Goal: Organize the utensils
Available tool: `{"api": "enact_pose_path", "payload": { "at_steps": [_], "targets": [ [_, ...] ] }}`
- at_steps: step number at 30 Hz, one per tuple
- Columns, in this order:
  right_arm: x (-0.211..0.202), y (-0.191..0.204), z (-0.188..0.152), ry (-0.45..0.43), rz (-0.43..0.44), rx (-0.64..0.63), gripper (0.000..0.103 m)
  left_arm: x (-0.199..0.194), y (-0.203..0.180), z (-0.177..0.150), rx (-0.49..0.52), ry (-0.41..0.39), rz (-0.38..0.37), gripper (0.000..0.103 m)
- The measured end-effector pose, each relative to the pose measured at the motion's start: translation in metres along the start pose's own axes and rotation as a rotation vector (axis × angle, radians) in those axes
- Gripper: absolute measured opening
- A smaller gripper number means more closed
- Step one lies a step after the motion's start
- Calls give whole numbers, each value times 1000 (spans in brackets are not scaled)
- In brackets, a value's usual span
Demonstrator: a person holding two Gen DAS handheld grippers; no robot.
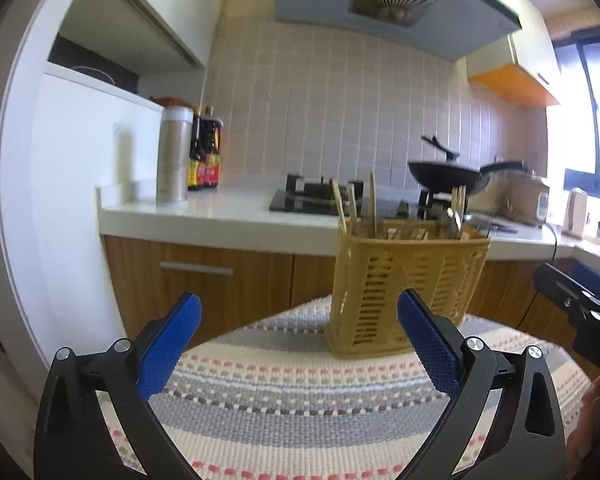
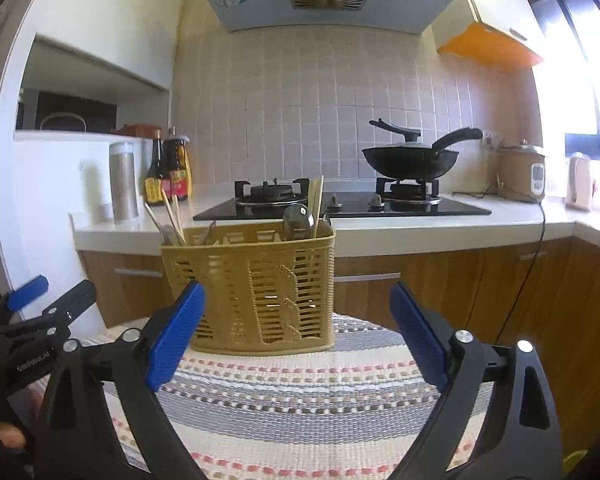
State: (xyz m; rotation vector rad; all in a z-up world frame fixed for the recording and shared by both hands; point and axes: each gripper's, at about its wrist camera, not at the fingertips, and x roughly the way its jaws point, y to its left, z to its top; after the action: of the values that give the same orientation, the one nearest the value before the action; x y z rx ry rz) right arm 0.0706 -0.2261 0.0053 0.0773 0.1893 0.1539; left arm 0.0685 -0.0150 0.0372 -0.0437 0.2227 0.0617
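Note:
A yellow slotted utensil basket [image 1: 404,292] [image 2: 256,284] stands upright on a striped woven mat [image 1: 284,392] [image 2: 300,392]. Wooden chopsticks [image 1: 340,208] [image 2: 316,204] and a metal spoon [image 2: 298,216] stick up out of it. My left gripper [image 1: 299,304] is open and empty, just short of the basket, which stands ahead and to its right. My right gripper [image 2: 296,292] is also open and empty, with the basket ahead and slightly to its left. Each gripper shows at the edge of the other's view: the right gripper [image 1: 572,300] and the left gripper [image 2: 40,308].
Behind the mat runs a white kitchen counter [image 2: 380,232] with a black gas hob [image 2: 340,206] and a black wok [image 2: 410,158]. A steel flask [image 1: 174,154] and sauce bottles [image 1: 206,152] stand at the left. A rice cooker [image 2: 522,172] stands at the right.

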Motion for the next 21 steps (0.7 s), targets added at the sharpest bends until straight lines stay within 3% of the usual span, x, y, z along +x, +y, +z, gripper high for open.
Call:
{"api": "enact_pose_path", "payload": {
  "at_steps": [21],
  "targets": [
    [-1,4,-3,20,-7,-28,95,-2,-6,-8,25,19,2,95]
  ]
}}
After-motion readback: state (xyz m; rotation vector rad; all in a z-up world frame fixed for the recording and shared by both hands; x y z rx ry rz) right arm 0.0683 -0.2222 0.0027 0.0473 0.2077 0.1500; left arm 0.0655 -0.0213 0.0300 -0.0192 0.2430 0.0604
